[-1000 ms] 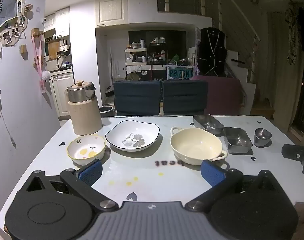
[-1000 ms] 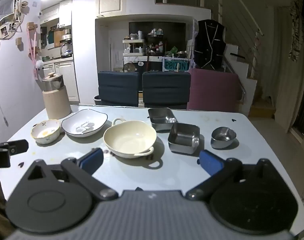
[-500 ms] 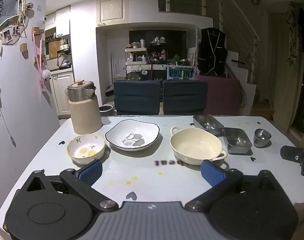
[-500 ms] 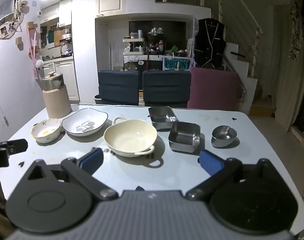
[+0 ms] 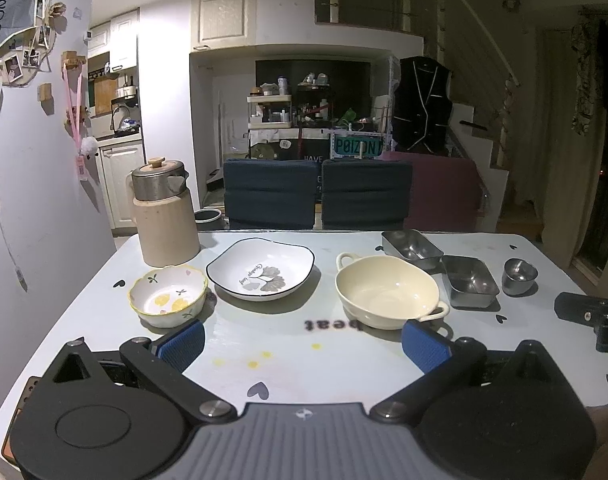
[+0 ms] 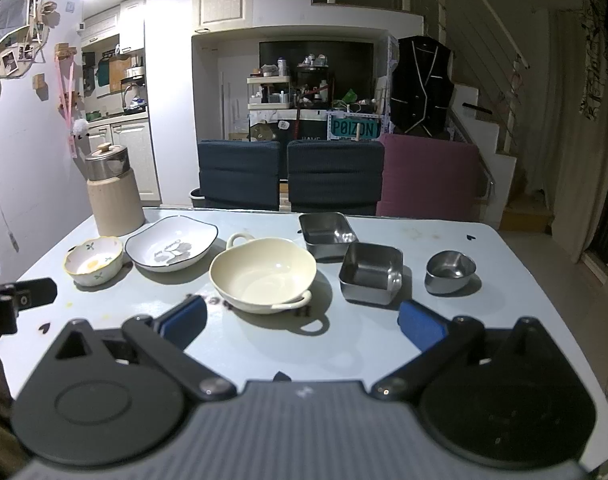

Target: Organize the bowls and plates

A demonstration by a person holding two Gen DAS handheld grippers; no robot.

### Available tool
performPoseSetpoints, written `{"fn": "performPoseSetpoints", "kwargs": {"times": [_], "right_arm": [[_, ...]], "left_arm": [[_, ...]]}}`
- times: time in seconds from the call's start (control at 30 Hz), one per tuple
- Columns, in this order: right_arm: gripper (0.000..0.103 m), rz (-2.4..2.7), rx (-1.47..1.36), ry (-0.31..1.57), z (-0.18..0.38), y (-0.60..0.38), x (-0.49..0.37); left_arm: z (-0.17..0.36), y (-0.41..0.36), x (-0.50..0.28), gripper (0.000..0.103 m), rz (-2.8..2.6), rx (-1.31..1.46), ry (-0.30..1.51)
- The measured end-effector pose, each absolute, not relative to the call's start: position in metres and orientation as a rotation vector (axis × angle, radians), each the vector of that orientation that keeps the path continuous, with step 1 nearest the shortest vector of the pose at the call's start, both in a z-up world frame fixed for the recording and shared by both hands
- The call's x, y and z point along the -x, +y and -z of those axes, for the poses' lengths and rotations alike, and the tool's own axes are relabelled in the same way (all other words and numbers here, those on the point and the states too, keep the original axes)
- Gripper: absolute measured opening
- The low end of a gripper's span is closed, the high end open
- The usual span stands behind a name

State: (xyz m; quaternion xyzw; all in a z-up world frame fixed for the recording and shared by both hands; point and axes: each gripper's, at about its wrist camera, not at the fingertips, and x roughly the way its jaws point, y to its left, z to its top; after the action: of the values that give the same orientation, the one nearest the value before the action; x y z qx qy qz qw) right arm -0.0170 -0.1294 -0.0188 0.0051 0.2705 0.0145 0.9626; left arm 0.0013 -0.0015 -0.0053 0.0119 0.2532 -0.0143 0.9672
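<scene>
A row of dishes stands on the white table [image 5: 288,336]: a small lemon-print bowl [image 5: 168,295], a white dark-rimmed plate [image 5: 261,268], a cream two-handled bowl [image 5: 388,291], two square steel tins [image 5: 411,243] [image 5: 469,281] and a small steel cup [image 5: 519,276]. My left gripper [image 5: 304,344] is open, low over the near table before the lemon bowl and cream bowl. My right gripper [image 6: 303,322] is open too, near the cream bowl [image 6: 264,274] and the closer steel tin [image 6: 370,273]. Neither holds anything.
A beige jug with a steel lid [image 5: 165,216] stands at the table's back left, by the wall. Two dark blue chairs [image 5: 271,194] and a maroon one [image 5: 444,196] line the far edge. The right gripper's tip [image 5: 588,312] shows at the left view's right edge.
Both views have shifted only slightly; the dishes stay put and both grippers remain open.
</scene>
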Motion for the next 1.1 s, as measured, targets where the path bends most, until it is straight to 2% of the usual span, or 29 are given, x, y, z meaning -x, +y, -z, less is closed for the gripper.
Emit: {"fn": "performPoseSetpoints", "kwargs": {"times": [1.1], "right_arm": [[0.103,-0.036,-0.006,0.547,0.0192,-0.1284,0.0173]], "left_arm": [[0.0034,-0.0044,0.0008,0.103,0.033,-0.020,0.513]]}}
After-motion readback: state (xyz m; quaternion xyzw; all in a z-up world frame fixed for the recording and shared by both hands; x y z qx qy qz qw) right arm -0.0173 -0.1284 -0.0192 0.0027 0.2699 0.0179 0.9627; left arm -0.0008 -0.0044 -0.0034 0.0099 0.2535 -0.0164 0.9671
